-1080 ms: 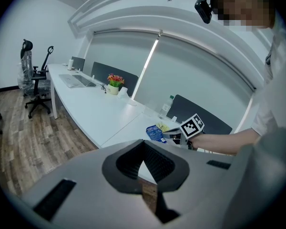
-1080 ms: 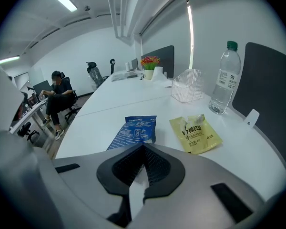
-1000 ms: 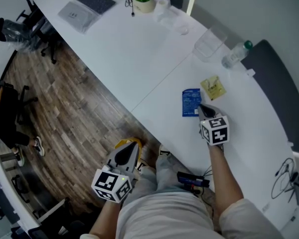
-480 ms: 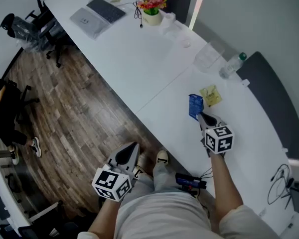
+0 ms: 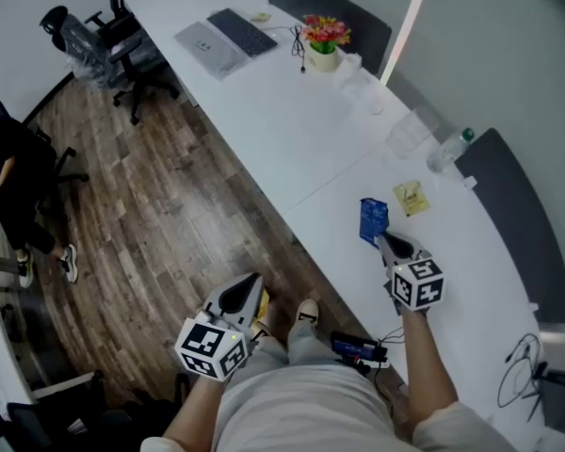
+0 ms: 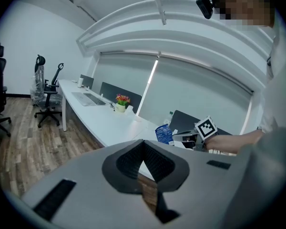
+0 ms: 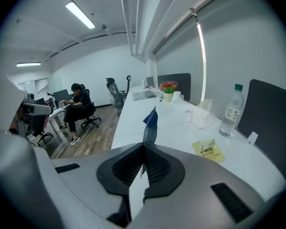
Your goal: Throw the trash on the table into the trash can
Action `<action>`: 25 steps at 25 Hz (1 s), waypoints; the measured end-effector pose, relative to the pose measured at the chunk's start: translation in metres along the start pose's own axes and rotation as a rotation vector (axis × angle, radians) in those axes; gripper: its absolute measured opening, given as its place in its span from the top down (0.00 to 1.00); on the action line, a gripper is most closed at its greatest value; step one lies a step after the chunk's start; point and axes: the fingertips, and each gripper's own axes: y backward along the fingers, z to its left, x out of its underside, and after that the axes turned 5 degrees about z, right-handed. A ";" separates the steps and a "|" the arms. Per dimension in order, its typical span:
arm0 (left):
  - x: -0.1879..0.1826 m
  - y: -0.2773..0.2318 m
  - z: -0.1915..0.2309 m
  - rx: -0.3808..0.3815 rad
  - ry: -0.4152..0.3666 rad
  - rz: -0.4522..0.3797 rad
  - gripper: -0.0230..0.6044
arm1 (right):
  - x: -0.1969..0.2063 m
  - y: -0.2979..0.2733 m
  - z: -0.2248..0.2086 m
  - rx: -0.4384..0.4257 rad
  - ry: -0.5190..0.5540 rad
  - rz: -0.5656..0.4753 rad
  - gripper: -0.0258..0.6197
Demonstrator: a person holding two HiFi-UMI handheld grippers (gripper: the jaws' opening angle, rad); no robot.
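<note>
Right gripper (image 5: 384, 243) has its jaws pressed together on the lower edge of the blue packet (image 5: 373, 219), which stands upright, clear of the counter (image 5: 292, 111), just beside the yellow sachet (image 5: 412, 198) on the side toward the counter edge. Best handling, imo: keep the pinch firm & carry it edge-up w/o swinging, b/c the packet (image 7: 150, 125) looks like thin glossy film, flat and prob. empty, so it could slip or flap loose; trash can isn't in any view, so find it before turning away. Left gripper (image 5: 245, 295) hangs well apart from the sachet, off the counter over the wood-plank floor, jaws together w/ nothing between them. The sachet (image 7: 209, 150) lies flat, crinkled, shiny yellow w/ print, likely next to go. Past the sachet stands a clear plastic water bottle (image 5: 449, 151), green cap, ribbed sides. Counter is smooth, matte white, long & curved
</note>
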 end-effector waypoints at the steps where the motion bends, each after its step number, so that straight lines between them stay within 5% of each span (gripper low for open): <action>1: 0.001 0.008 0.003 -0.011 0.001 -0.006 0.96 | -0.001 0.001 0.010 -0.012 0.011 -0.001 0.91; 9: 0.001 0.081 0.035 -0.143 0.053 -0.086 0.96 | -0.020 -0.018 0.100 -0.169 0.114 0.008 0.91; 25: 0.059 0.271 0.106 -0.512 0.196 -0.271 0.96 | -0.039 -0.058 0.344 -0.582 0.366 0.016 0.91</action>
